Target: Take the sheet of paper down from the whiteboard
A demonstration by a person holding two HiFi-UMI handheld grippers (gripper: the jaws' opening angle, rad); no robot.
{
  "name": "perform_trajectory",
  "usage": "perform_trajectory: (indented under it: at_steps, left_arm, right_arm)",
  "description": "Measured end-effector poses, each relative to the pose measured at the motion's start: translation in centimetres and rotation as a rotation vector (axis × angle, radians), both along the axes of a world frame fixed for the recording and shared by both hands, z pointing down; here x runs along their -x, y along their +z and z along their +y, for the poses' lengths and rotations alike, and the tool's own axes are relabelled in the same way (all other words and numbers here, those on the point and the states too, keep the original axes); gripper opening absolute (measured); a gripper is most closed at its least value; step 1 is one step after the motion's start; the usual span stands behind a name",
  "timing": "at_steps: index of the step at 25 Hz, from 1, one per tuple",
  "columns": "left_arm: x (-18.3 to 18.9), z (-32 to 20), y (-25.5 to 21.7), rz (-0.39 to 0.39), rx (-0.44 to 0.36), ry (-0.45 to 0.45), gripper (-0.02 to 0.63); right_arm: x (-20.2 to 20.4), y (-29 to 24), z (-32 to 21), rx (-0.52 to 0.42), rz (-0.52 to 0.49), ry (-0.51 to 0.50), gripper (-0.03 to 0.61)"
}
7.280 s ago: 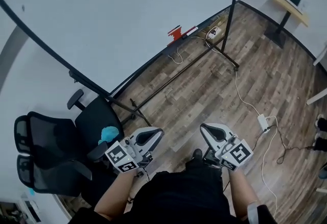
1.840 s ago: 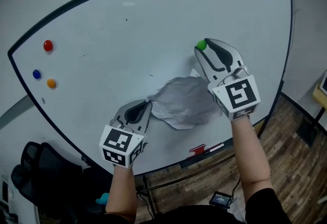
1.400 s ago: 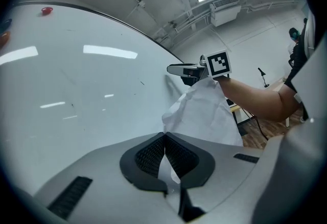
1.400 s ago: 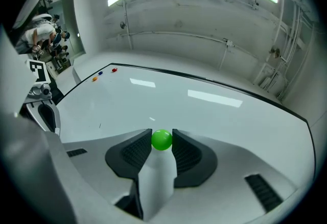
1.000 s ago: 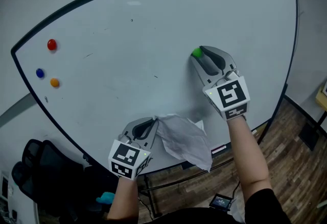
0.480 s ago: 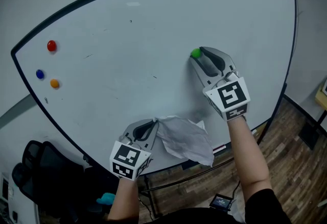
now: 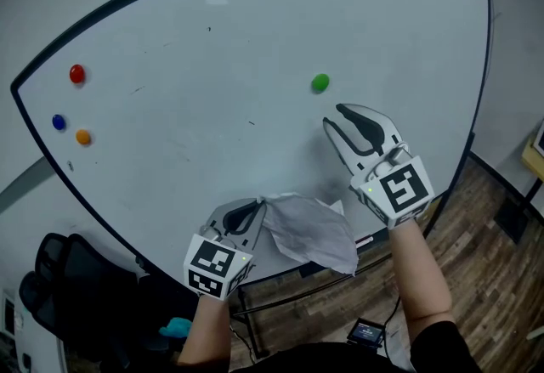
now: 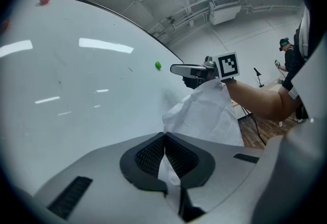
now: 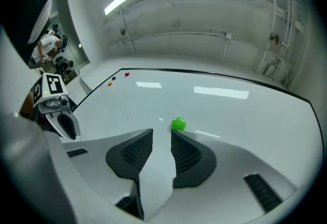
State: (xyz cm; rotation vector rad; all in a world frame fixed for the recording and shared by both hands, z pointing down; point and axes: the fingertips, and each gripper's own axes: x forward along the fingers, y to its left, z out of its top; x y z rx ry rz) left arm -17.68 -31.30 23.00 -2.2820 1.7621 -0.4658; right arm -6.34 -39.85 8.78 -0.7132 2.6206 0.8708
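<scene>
Noting right gripper [image 7: 333, 115] now lower and clear of green magnet [image 7: 320, 83], which half a second ago sat at its tips. Magnet left stuck alone on whiteboard [image 7: 212, 48]. Jaws apart, just closed in slightly, nothing between. Sheet of paper [image 7: 310, 231] off the board, hanging crumpled near its lower edge, corner pinched in near-shut left gripper [image 7: 255, 208]. Probably done bar carrying away. Around: red magnet [image 7: 77, 73], blue magnet [image 7: 58, 121], orange magnet [image 7: 82, 137] far left; black chair [image 7: 68, 295] lower left; wood floor [image 7: 480, 218] right. Nothing in the way.
</scene>
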Motion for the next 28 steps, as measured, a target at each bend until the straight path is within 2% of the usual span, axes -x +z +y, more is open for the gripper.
perform_trajectory:
  at_steps: [4,12,19,25,28]
  left_arm:
    - [-0.3,0.1,1.4,0.009,0.024,0.010,0.017]
    - [-1.2,0.3,5.9,-0.001,0.104,0.032,0.017]
    - [-1.5,1.2,12.6,0.046,0.208,0.042,0.017]
    - [-1.3,2.9,20.4,0.114,0.349,0.020,0.017]
    - [-1.1,3.7,24.2,0.147,0.409,0.005,0.017]
  right_arm:
    - [-0.4,3.5,1.9,0.024,-0.001,-0.053,0.082]
    - [-3.2,12.1,3.6,0.214,0.022,-0.068,0.036]
    - [-6.1,23.0,4.7,0.444,0.122,-0.043,0.028]
    - [-8.8,31.8,6.0,0.650,0.158,-0.016,0.026]
    - [-9.5,36.0,7.1,0.743,0.200,-0.046,0.026]
